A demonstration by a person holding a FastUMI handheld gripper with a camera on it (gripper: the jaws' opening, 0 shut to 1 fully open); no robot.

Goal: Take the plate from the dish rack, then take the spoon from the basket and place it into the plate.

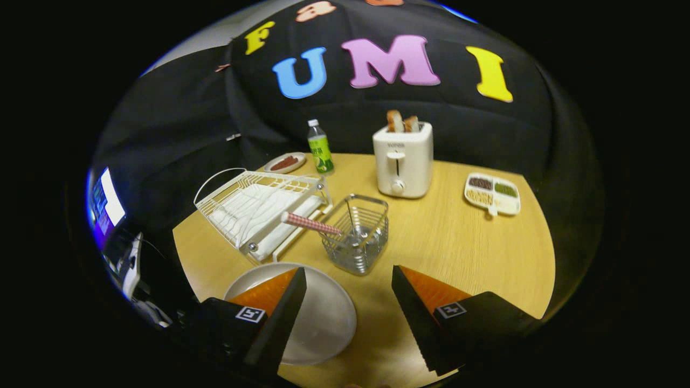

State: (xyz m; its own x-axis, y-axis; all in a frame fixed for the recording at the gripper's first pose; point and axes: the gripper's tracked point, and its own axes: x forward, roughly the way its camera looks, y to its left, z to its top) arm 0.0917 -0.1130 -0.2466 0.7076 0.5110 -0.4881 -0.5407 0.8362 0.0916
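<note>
The claw (349, 280) is spread apart and empty above the worktop's (458, 253) near edge. The plate (323, 318) lies flat there, partly under one finger. Just ahead, the wire basket (357, 234) holds the spoon (311, 223), handle leaning toward the dish rack (259, 213). Toaster (403, 159), bottle (319, 146), small dish (284, 163) and divided tray (492, 194) line the far edge; bare wood lies between tray and basket.
</note>
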